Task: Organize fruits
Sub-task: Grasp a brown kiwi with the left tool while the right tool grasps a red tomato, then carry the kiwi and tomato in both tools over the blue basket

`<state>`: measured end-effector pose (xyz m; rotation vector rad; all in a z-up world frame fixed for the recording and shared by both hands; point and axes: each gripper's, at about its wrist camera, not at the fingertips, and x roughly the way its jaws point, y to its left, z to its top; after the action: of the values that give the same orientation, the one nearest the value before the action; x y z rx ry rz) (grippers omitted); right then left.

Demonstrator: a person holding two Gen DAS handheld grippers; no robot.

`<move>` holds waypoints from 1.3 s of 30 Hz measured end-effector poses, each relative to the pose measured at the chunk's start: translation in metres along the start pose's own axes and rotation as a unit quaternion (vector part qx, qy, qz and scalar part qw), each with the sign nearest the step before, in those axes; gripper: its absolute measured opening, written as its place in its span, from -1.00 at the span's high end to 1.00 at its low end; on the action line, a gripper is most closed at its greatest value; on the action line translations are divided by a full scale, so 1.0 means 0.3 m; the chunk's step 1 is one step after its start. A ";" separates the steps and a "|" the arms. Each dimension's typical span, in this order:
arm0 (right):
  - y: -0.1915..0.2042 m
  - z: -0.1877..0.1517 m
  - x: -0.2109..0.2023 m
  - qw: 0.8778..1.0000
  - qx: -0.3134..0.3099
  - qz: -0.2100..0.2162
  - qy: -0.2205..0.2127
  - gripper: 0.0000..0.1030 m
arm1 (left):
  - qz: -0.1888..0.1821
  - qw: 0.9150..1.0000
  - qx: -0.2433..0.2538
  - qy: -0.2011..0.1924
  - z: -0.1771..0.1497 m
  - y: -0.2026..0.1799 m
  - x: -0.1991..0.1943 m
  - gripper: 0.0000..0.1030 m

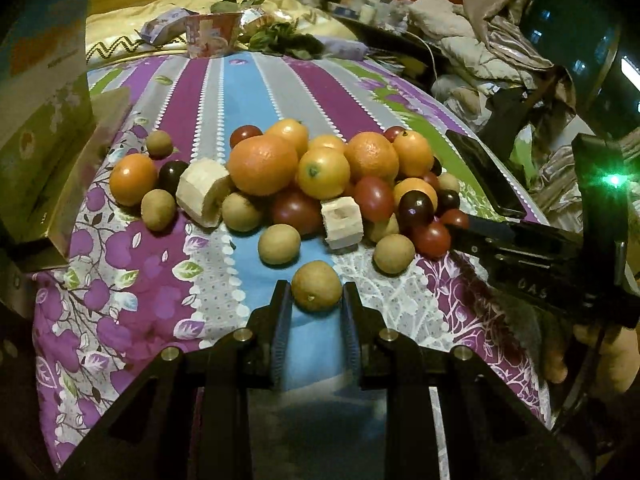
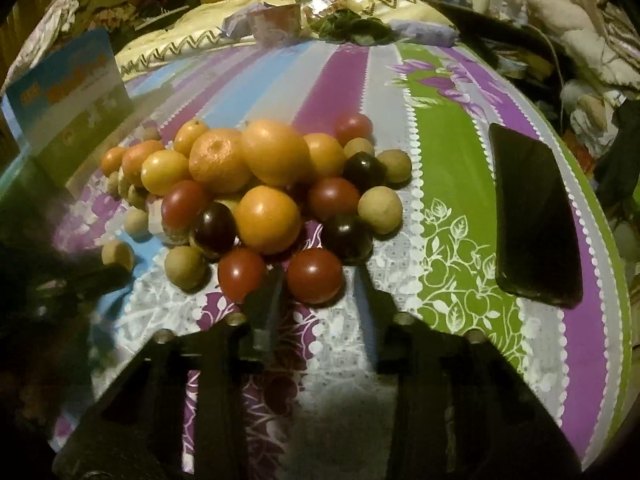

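The fruit pile (image 1: 320, 184) sits heaped in the middle of the bed (image 1: 248, 92), oranges on top, so the small strays at its near edge are the easy pickings. The left tongs (image 1: 316, 300) straddle a brown longan (image 1: 316, 286) just in front of the pile; the fingers flank it closely, though I cannot tell if they grip yet. The right tongs (image 2: 320, 284), blurred, stand wide around a red tomato (image 2: 315, 276) at the pile's near right. A phone (image 2: 534, 216) lies well right of the pile.

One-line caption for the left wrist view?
Left tongs straddle a small brown fruit before a pile of oranges and tomatoes.
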<state>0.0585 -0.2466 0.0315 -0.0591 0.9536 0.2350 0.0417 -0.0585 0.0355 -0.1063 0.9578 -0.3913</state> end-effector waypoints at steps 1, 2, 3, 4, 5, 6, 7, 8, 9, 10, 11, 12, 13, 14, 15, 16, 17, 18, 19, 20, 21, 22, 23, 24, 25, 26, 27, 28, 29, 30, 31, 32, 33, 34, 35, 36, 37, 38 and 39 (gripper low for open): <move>0.006 -0.001 -0.003 1.000 -0.002 -0.005 -0.002 0.47 | 0.002 1.000 -0.001 0.000 0.001 -0.001 -0.001 0.50; 0.013 -0.004 -0.010 1.000 -0.003 -0.013 -0.005 0.47 | 0.004 1.000 -0.002 0.000 0.004 -0.002 -0.002 0.50; 0.017 -0.007 -0.021 1.000 -0.002 -0.018 -0.007 0.47 | 0.010 1.000 -0.004 -0.003 0.007 -0.002 -0.010 0.50; 0.020 -0.009 -0.032 1.000 0.002 -0.022 -0.009 0.47 | 0.014 1.000 -0.004 -0.005 0.010 -0.001 -0.015 0.50; 0.024 -0.008 -0.049 1.000 0.006 -0.027 -0.011 0.47 | 0.020 1.000 -0.004 -0.008 0.015 0.000 -0.025 0.50; 0.029 -0.004 -0.069 0.999 0.010 -0.032 -0.015 0.47 | 0.028 1.000 -0.005 -0.013 0.023 0.000 -0.045 0.50; 0.034 0.003 -0.089 0.999 0.012 -0.037 -0.020 0.47 | 0.034 0.999 -0.006 -0.018 0.031 0.001 -0.064 0.50; 0.041 0.013 -0.115 0.999 0.016 -0.043 -0.025 0.47 | 0.040 0.999 -0.007 -0.025 0.041 0.004 -0.087 0.50; 0.048 0.027 -0.137 0.998 0.021 -0.043 -0.029 0.47 | 0.050 0.998 -0.008 -0.031 0.052 0.005 -0.116 0.50; 0.058 0.043 -0.167 0.998 0.025 -0.044 -0.033 0.47 | 0.056 0.998 -0.009 -0.035 0.059 0.007 -0.137 0.50; 0.068 0.057 -0.185 0.998 0.027 -0.045 -0.037 0.47 | 0.065 0.997 -0.012 -0.047 0.076 0.012 -0.185 0.50; 0.082 0.073 -0.208 0.998 0.028 -0.044 -0.043 0.47 | 0.071 0.996 -0.014 -0.054 0.087 0.015 -0.217 0.50; 0.102 0.094 -0.239 0.998 0.028 -0.041 -0.049 0.47 | 0.078 0.995 -0.015 -0.062 0.097 0.018 -0.250 0.50; 0.116 0.108 -0.255 0.997 0.028 -0.040 -0.054 0.47 | 0.089 0.993 -0.017 -0.072 0.110 0.023 -0.301 0.50; 0.136 0.127 -0.275 0.997 0.026 -0.038 -0.060 0.47 | 0.094 0.992 -0.021 -0.078 0.118 0.032 -0.333 0.50; 0.159 0.149 -0.300 0.997 0.025 -0.035 -0.067 0.47 | 0.101 0.991 -0.025 -0.084 0.125 0.042 -0.365 0.50; 0.175 0.165 -0.311 0.997 0.024 -0.033 -0.072 0.47 | 0.110 0.989 -0.032 -0.094 0.135 0.056 -0.415 0.50; 0.193 0.184 -0.327 0.996 0.021 -0.031 -0.079 0.47 | 0.115 0.988 -0.036 -0.101 0.141 0.065 -0.444 0.50; 0.214 0.201 -0.340 0.996 0.019 -0.030 -0.086 0.47 | 0.121 0.986 -0.040 -0.105 0.146 0.075 -0.473 0.50; 0.238 0.219 -0.356 0.995 0.015 -0.027 -0.092 0.47 | 0.129 0.984 -0.046 -0.110 0.148 0.090 -0.506 0.50; 0.259 0.230 -0.371 0.995 0.012 -0.025 -0.098 0.47 | 0.135 0.982 -0.057 -0.117 0.155 0.113 -0.547 0.50; 0.280 0.244 -0.384 0.994 0.008 -0.021 -0.104 0.47 | 0.140 0.981 -0.064 -0.121 0.158 0.132 -0.577 0.50; 0.305 0.258 -0.398 0.994 0.004 -0.017 -0.109 0.47 | 0.144 0.979 -0.069 -0.124 0.158 0.142 -0.597 0.50; 0.332 0.273 -0.412 0.993 -0.001 -0.013 -0.115 0.47 | 0.150 0.977 -0.076 -0.130 0.159 0.165 -0.632 0.50; 0.360 0.284 -0.423 0.993 -0.005 -0.009 -0.119 0.47 | 0.155 0.975 -0.084 -0.133 0.161 0.188 -0.666 0.50; 0.380 0.291 -0.431 0.992 -0.009 -0.005 -0.122 0.47 | 0.157 0.974 -0.091 -0.136 0.161 0.207 -0.695 0.50; 0.411 0.302 -0.442 0.992 -0.014 0.001 -0.127 0.47 | 0.162 0.972 -0.094 -0.140 0.160 0.222 -0.719 0.50; 0.433 0.310 -0.450 0.991 -0.019 0.006 -0.130 0.47 | 0.171 0.970 -0.096 -0.146 0.160 0.240 -0.753 0.50; 0.471 0.326 -0.462 0.990 -0.026 0.012 -0.135 0.47 | 0.178 0.968 -0.098 -0.150 0.159 0.255 -0.780 0.50; 0.495 0.334 -0.471 0.990 -0.031 0.017 -0.138 0.47 | 0.184 0.966 -0.101 -0.153 0.158 0.268 -0.802 0.50; 0.525 0.345 -0.480 0.989 -0.037 0.023 -0.142 0.47 | 0.190 0.963 -0.108 -0.157 0.157 0.288 -0.833 0.50; 0.559 0.359 -0.490 0.988 -0.043 0.030 -0.146 0.47 | 0.196 0.961 -0.113 -0.161 0.155 0.310 -0.859 0.50; 0.592 0.369 -0.503 0.987 -0.050 0.037 -0.149 0.47 | 0.201 0.959 -0.118 -0.164 0.153 0.327 -0.880 0.50; 0.633 0.384 -0.512 0.985 -0.059 0.045 -0.153 0.47 | 0.205 0.956 -0.124 -0.166 0.152 0.345 -0.900 0.50; 0.662 0.392 -0.516 0.985 -0.064 0.049 -0.154 0.47 | 0.211 0.954 -0.131 -0.170 0.148 0.371 -0.931 0.50; 0.704 0.403 -0.522 0.983 -0.072 0.058 -0.156 0.47 | 0.217 0.951 -0.138 -0.174 0.142 0.394 -0.959 0.50; 0.730 0.405 -0.526 0.983 -0.078 0.063 -0.157 0.47 | 0.221 0.948 -0.143 -0.178 0.135 0.412 -0.984 0.50; 0.765 0.412 -0.530 0.981 -0.085 0.070 -0.158 0.47 | 0.227 0.945 -0.148 -0.181 0.128 0.434 -1.010 0.50; 0.799 0.418 -0.535 0.980 -0.092 0.078 -0.158 0.47 | 0.234 0.942 -0.153 -0.186 0.119 0.462 -1.044 0.50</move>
<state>0.0159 -0.0221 0.2473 -0.1128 0.6172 0.4641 -0.0508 0.1830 0.2630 -0.2221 0.6325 0.2180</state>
